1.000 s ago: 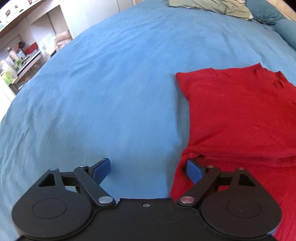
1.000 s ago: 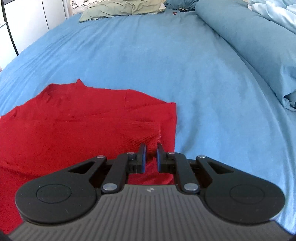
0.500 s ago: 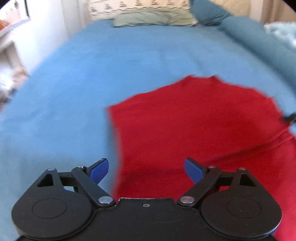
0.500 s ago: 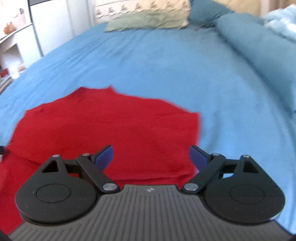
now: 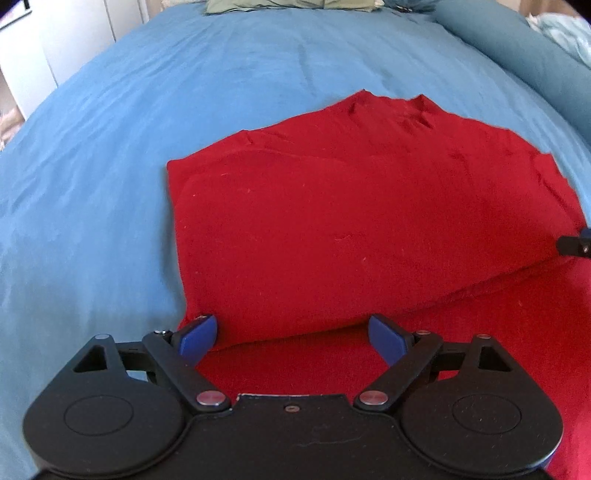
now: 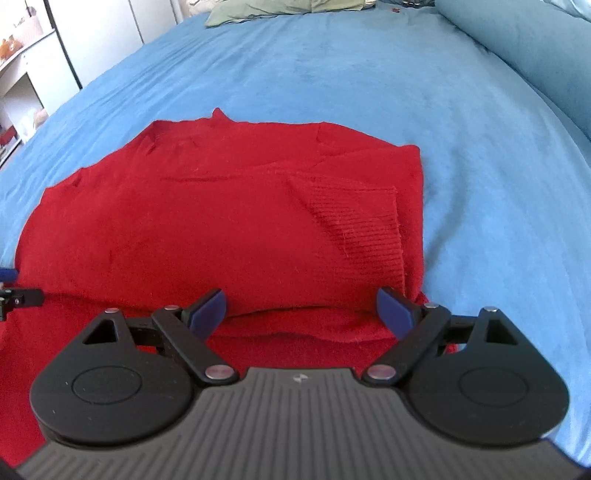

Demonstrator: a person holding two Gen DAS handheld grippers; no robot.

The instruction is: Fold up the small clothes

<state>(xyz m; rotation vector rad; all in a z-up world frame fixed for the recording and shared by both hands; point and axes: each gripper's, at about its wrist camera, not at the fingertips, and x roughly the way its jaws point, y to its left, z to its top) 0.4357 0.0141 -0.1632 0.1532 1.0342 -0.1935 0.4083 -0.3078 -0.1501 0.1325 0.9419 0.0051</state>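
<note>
**Now released: fold laid down, both tongs clear**

Currently the red sweater lies on the blue bed, toward the foot end, with its upper portion doubled over the lower portion. The folded edge runs across the garment just ahead of both tools.

Left side: the left tongs stand wide, nothing between the pads. A second ago they sat at the sweater's left border, half over bare sheet; they now hover over the garment itself, with the left fingertip at the left corner of the fold.

Right side: the right tongs also stand wide and empty. A second ago they were pinched on a bunch of red knit near the ribbed cuff; that knit has since been let go and rests flat, the cuff tucked on top near the right edge.

Meaning for the task: one fold appears complete and set down. The sweater is still broad, so a further fold is probably required. The two grey-green pillows at the head of the bed are well apart from the work.
</note>
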